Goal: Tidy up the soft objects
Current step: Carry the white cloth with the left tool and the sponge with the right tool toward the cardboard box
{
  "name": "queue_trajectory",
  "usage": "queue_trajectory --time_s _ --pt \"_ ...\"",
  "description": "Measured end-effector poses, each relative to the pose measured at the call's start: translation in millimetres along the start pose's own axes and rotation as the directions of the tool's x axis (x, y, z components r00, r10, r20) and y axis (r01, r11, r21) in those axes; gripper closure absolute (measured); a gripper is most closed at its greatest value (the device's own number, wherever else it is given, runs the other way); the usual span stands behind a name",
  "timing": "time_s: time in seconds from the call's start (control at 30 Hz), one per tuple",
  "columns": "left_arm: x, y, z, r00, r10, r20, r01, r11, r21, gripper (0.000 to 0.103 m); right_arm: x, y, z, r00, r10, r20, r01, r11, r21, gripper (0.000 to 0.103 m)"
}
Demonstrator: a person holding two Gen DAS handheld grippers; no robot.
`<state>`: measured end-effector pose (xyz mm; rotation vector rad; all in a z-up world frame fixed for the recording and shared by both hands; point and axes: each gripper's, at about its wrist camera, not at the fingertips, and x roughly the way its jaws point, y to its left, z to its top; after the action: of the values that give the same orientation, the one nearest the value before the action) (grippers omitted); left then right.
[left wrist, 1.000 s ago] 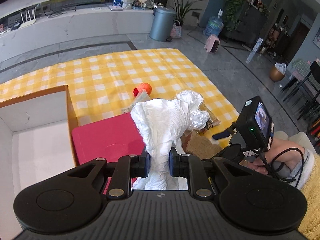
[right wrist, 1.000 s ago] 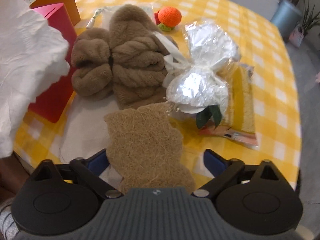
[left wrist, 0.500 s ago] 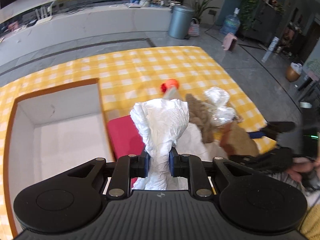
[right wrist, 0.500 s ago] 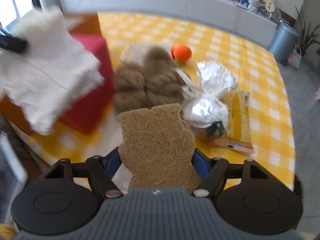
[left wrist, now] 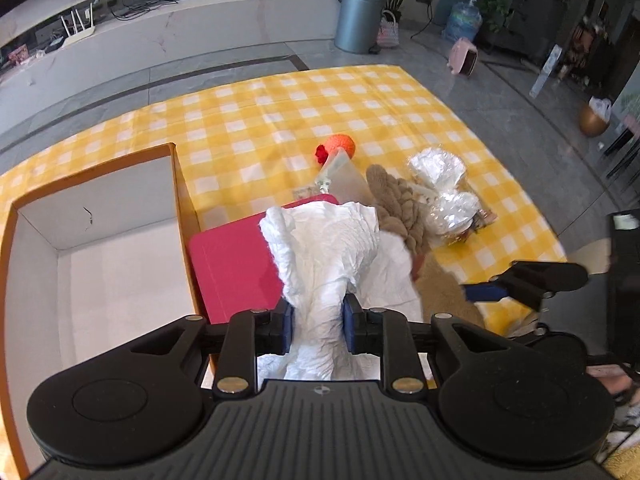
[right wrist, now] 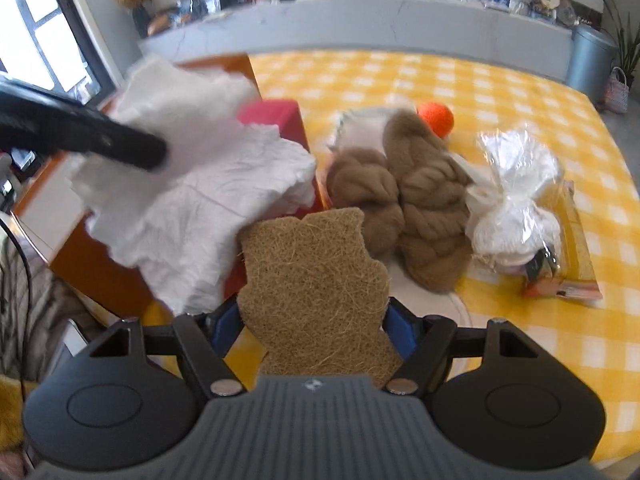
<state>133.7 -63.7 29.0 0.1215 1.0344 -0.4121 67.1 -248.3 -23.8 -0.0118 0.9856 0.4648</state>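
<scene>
Crumpled white cloth hangs pinched between the blue pads of the left hand-held gripper, held in the air just right of the open orange cardboard box with a white inside and above the flat magenta box that lies against that orange box's right wall. A flat tan coir-fibre pad with a scalloped outline stands upright in the right hand-held gripper, whose jaws press on its two side edges, nearer the camera than the orange box. Beyond the pad, right of the orange box on the yellow-and-white checked worktop, lies a chunky brown braided wool bundle. A clear plastic bag of white stuffing lies just beside the wool, on its far side from the orange box. A small orange knitted ball sits behind the wool.
</scene>
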Motion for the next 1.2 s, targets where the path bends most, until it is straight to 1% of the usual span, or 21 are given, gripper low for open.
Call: queue_trajectory --time_s 0.07,0.13,0.2,0.3,0.37,0.5,0.6,0.67,0.7,0.73,0.77,0.8,0.83,0.87,0.9,0.93,0.97,1.0,1.03,1.13,1.2 --pt "0.7 -4.8 0.9 1.000 0.015 -0.008 -0.015 1.000 0.018 0.067 -8.7 2.4 0.2 0.999 0.002 0.046 -0.002 1.000 0.009 0.030" --pt "1.8 -8.3 3.0 1.000 0.005 -0.023 -0.005 1.000 0.008 0.042 -17.0 -1.8 0.2 0.997 0.041 0.072 -0.045 0.998 0.046 0.031" --pt "4.3 -12.2 5.8 0.999 -0.036 -0.032 0.036 0.999 0.000 0.034 -21.8 1.1 1.3 0.994 0.054 0.093 -0.057 0.998 0.038 0.031" --pt "6.0 -18.0 8.8 0.999 0.002 -0.040 -0.002 1.000 0.000 0.035 -21.3 8.9 2.0 0.995 0.019 0.097 -0.021 1.000 0.016 0.031" --pt "5.9 -17.5 10.1 0.999 0.002 -0.053 -0.002 1.000 -0.011 0.035 -22.9 10.1 1.6 0.995 0.018 0.099 -0.020 1.000 0.014 0.031" --pt "5.2 -7.6 11.8 0.997 -0.047 -0.068 0.043 0.997 -0.063 0.034 -28.3 8.5 -0.6 0.992 0.032 0.118 -0.036 0.999 0.033 0.031" --pt "4.9 5.1 10.0 0.993 -0.101 -0.066 0.094 0.989 -0.111 0.027 -28.6 3.7 -3.9 0.990 0.063 0.128 -0.075 0.993 0.088 0.031" --pt "4.3 17.9 7.8 0.984 -0.167 -0.054 0.157 0.974 -0.162 0.024 -27.3 2.2 -6.7 0.988 0.084 0.134 -0.098 0.989 0.107 0.031" --pt "4.3 25.1 6.6 0.976 -0.213 -0.041 0.201 0.960 -0.196 0.016 -26.9 3.4 -7.7 0.988 0.079 0.136 -0.094 0.990 0.104 0.031" --pt "4.2 32.2 5.2 0.963 -0.269 -0.024 0.256 0.938 -0.234 0.014 -26.7 6.1 -8.2 0.988 0.074 0.138 -0.088 0.992 0.094 0.031" --pt "3.8 38.1 3.0 0.952 -0.306 0.001 0.295 0.915 -0.275 0.014 -26.6 9.1 -8.4 0.987 0.075 0.142 -0.088 0.992 0.085 0.031" --pt "3.7 40.0 0.8 0.947 -0.320 0.029 0.314 0.900 -0.303 0.013 -26.5 11.9 -7.9 0.986 0.083 0.144 -0.096 0.992 0.083 0.031" --pt "5.3 36.5 -0.8 0.950 -0.310 0.030 0.305 0.906 -0.294 0.013 -26.4 14.1 -7.0 0.985 0.094 0.146 -0.107 0.990 0.087 0.031" --pt "8.8 28.6 0.0 0.962 -0.273 0.003 0.265 0.932 -0.247 0.013 -26.9 15.6 -5.8 0.984 0.102 0.149 -0.117 0.989 0.093 0.031" --pt "12.0 18.2 -0.4 0.975 -0.223 -0.020 0.216 0.960 -0.181 0.009 -26.7 16.3 -4.7 0.983 0.101 0.151 -0.116 0.989 0.096 0.031" --pt "11.5 12.7 -1.1 0.979 -0.202 -0.002 0.200 0.969 -0.142 0.009 -25.9 17.6 -3.9 0.986 0.086 0.143 -0.100 0.990 0.095 0.031" --pt "10.6 10.4 -1.5 0.981 -0.195 0.003 0.194 0.972 -0.130 0.009 -25.0 18.2 -4.0 0.987 0.076 0.139 -0.090 0.992 0.094 0.031" --pt "10.1 10.5 -1.0 0.979 -0.203 0.000 0.201 0.970 -0.134 0.014 -24.4 17.5 -4.9 0.987 0.080 0.140 -0.094 0.991 0.099 0.031" --pt "9.7 11.9 -0.4 0.975 -0.224 -0.006 0.221 0.965 -0.143 0.024 -24.5 16.2 -5.7 0.986 0.086 0.140 -0.102 0.989 0.107 0.031" --pt "8.7 18.9 1.4 0.956 -0.292 -0.020 0.285 0.946 -0.154 0.042 -27.0 16.3 -7.3 0.987 0.084 0.137 -0.099 0.990 0.103 0.031" --pt "8.2 21.2 0.3 0.950 -0.310 -0.019 0.304 0.941 -0.147 0.045 -28.3 18.2 -7.6 0.988 0.079 0.136 -0.092 0.992 0.092 0.031"
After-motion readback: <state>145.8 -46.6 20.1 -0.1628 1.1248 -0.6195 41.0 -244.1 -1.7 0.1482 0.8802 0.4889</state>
